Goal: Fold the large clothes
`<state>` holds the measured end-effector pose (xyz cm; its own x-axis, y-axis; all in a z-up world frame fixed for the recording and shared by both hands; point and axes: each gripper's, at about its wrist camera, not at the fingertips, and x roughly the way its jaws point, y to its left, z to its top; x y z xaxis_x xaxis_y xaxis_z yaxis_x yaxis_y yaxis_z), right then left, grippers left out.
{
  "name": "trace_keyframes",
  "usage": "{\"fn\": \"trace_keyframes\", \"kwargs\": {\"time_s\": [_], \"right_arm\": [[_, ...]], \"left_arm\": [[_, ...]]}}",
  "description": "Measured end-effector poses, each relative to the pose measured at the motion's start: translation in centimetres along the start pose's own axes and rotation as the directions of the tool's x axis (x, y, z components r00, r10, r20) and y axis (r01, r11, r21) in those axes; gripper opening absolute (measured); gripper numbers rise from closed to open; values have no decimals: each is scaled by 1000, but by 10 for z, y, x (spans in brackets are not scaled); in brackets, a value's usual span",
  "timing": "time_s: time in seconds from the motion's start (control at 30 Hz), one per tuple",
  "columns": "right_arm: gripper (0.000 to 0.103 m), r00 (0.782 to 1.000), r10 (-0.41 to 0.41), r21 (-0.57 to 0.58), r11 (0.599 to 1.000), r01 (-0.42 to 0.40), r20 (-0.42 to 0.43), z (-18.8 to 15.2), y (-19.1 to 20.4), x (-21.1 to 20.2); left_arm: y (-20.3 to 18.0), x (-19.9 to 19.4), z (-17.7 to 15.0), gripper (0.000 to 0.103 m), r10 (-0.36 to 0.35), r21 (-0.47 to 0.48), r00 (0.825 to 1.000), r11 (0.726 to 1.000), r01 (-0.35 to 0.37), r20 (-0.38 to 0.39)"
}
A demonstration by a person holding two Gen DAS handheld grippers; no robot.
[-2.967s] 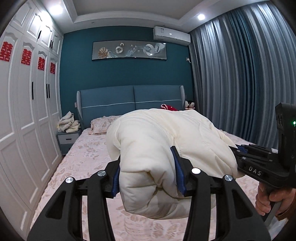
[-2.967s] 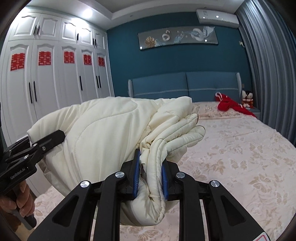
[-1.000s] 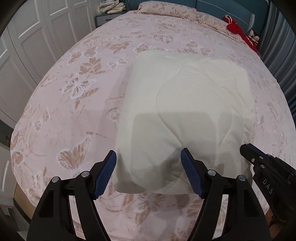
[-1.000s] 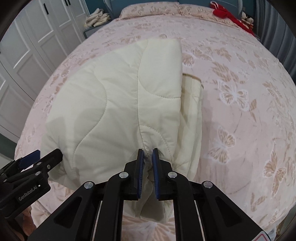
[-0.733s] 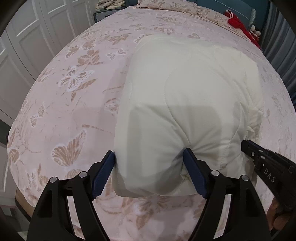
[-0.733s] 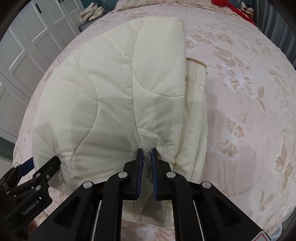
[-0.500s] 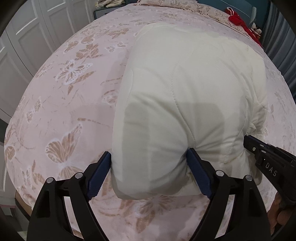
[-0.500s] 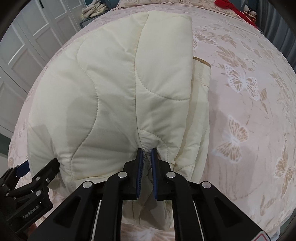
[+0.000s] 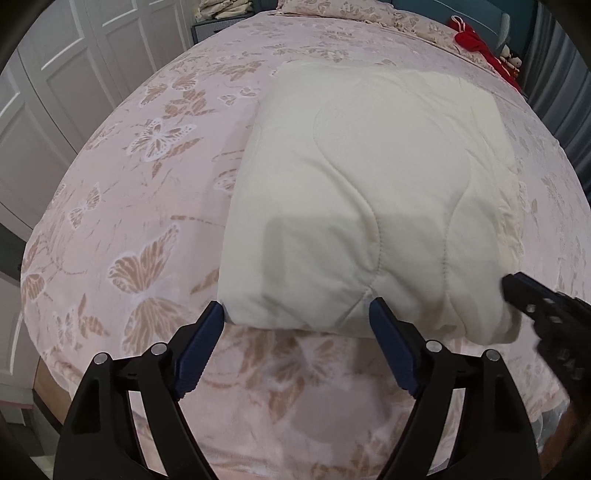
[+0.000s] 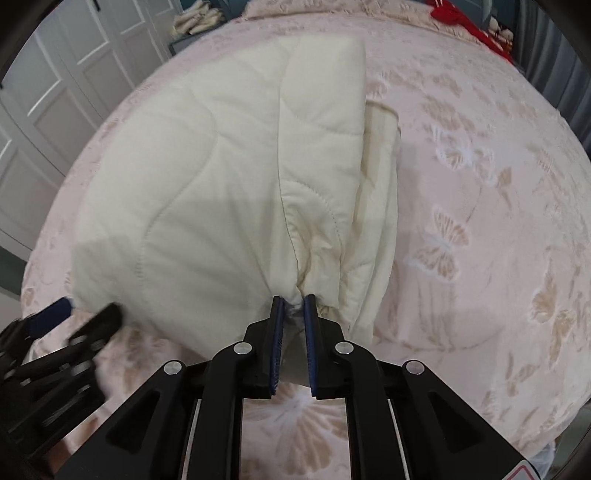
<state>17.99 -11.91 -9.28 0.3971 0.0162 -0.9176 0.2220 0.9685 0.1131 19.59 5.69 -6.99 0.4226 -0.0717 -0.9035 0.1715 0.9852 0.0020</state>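
Note:
A cream quilted jacket (image 9: 369, 166) lies folded in a thick rectangle on the pink butterfly bedspread (image 9: 147, 206). My left gripper (image 9: 295, 308) stands wide at the jacket's near left edge. Its blue pads flank the hem's corner without squeezing it, and the jaws are closing slightly. My right gripper (image 10: 293, 301) pinches a bunched bit of the jacket (image 10: 221, 177) at its near right edge between its narrow-set tips, and its jaws are easing open. Each gripper shows at the side of the other's view: right gripper (image 9: 517, 288), left gripper (image 10: 81, 314).
A red garment (image 9: 476, 40) lies by the blue headboard at the far right. White wardrobe doors (image 9: 55, 92) run along the left. Folded cloths sit on a nightstand (image 9: 221, 7). Grey curtains (image 9: 561, 74) hang on the right. The bed's near edge drops off just below the grippers.
The jacket, first held up in the air, now rests on the bed. My left jaws have slid back from deep around the fold to its near edge. The right pinch persists.

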Motion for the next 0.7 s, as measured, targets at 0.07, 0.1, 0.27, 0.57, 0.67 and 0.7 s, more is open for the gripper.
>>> {"fn": "trace_keyframes", "kwargs": {"time_s": [0.07,0.1,0.27,0.57,0.67,0.7], "right_arm": [[9,1000,-4,-4,1000,4,-1,0,-1,4],[9,1000,-7,-7,1000,7,2,0,-1,4],[17,998,-5,6,1000,4,55,-8,-1,-23],[24,993,-12,21,1000,9,120,-54,-12,-55],[32,989,-14,21,1000,11,144,-68,-14,-62],[33,988,-16,20,1000,13,153,-72,-15,-64]], "left_arm": [[-2,-4,-3,78,1,4,1000,1000,-1,2],[-3,-6,-5,78,2,2,1000,1000,-2,6],[-8,-22,-12,78,34,15,999,999,-35,39],[-23,-34,-29,78,75,37,995,996,-78,73],[-29,-35,-38,78,77,53,994,995,-81,79],[-32,-35,-43,78,77,57,994,995,-82,83]]}}
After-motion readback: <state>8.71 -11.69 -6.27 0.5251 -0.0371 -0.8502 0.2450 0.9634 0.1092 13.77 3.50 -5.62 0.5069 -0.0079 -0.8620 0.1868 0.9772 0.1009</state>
